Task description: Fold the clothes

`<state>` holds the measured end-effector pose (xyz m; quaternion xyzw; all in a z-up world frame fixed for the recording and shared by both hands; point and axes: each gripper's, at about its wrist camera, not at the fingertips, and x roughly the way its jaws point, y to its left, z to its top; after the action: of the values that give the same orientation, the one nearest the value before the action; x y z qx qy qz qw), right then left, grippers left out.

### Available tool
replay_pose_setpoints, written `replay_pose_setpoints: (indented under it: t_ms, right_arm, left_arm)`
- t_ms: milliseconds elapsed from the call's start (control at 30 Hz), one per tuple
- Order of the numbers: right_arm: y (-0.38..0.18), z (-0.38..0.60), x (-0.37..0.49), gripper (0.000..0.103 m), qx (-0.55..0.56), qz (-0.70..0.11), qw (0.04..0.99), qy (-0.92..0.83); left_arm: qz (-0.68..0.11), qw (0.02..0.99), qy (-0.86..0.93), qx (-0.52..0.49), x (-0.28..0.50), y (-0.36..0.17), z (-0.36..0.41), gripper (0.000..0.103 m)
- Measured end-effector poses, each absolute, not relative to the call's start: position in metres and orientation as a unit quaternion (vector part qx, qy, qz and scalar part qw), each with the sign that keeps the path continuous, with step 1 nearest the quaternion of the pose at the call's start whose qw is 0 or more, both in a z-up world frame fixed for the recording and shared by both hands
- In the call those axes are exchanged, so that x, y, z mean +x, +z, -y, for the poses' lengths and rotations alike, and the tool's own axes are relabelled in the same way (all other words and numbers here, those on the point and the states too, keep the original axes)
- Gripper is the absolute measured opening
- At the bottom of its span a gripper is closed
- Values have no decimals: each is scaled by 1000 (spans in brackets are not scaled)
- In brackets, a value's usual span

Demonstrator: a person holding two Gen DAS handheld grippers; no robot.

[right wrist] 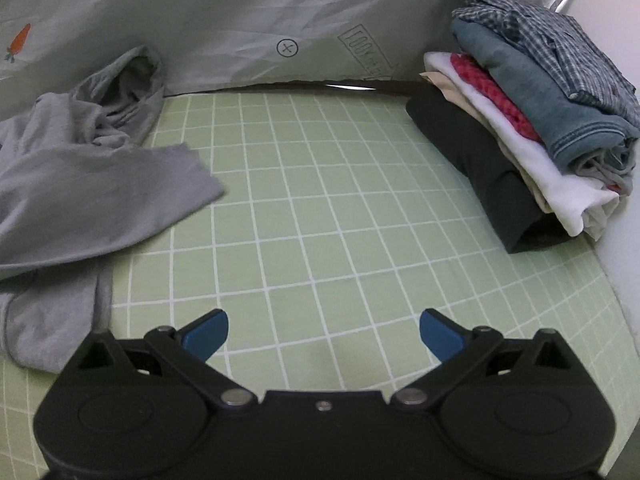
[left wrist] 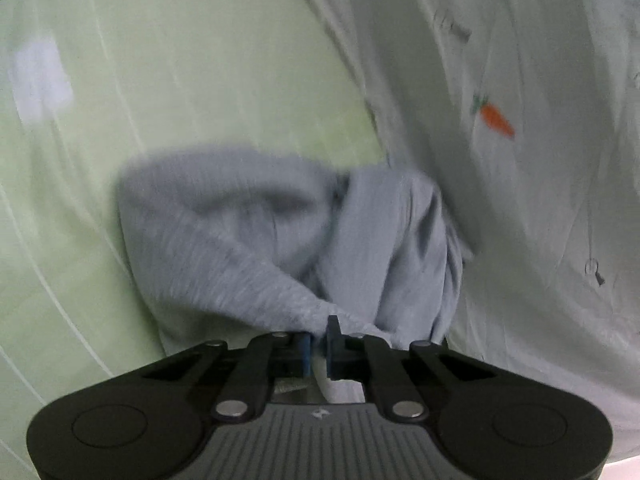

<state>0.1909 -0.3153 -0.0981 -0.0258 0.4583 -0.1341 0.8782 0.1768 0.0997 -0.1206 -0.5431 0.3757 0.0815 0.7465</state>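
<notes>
We see our left gripper (left wrist: pixel 319 340) clenched on a fold of the grey garment (left wrist: pixel 280 236), with its jaws nearly together and the cloth pinched between them. In the left wrist view the garment hangs bunched just beyond the fingertips, above the green sheet (left wrist: pixel 180 60), and this picture is blurred. At the far right lies a pale cloth (left wrist: pixel 540 200) with a small carrot print (left wrist: pixel 494 118).

Our right gripper (right wrist: pixel 324 334) is released, its blue pads (right wrist: pixel 206 334) spread wide over the green checked sheet (right wrist: pixel 320 208), touching nothing. In the right wrist view the grey garment (right wrist: pixel 92 188) lies crumpled at the left, well apart from the right gripper's fingertips. At the far right stands a pile of folded clothes (right wrist: pixel 532 128), with a checked shirt (right wrist: pixel 540 28) on top, beside the pale cloth (right wrist: pixel 240 12) at the back.
</notes>
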Motion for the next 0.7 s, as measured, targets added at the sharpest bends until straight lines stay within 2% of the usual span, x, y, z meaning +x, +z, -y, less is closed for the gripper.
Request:
replay_pose_setpoints:
  t_ms: [300,433,467,500,600,700]
  right_arm:
    - [-92,310,194,103,-20,-449,884,-131]
    - [-84,303,204,103,-3,-432,895,-113]
    - [-82,300,208,103,4,-427,898,-107]
    - [-80,297,212,103,12,-422,901,-101]
    - [-76,286,228,100,31,-413,907,-77]
    - [-74,271,248,95,53,-410,909,-45]
  left_arm:
    - [-262,806,242,-472,150,-73,-230,6]
    - [-261,790,277,-481,147,-75,-261,8]
    - [-266,787,280,-482,148,-77,-263,12]
    - [-276,788,277,-476,151,-82,-258,23]
    - [-304,785,268,-469,144,-95,-241,43]
    - [-327,768,245,-494,136,-110,-221,51]
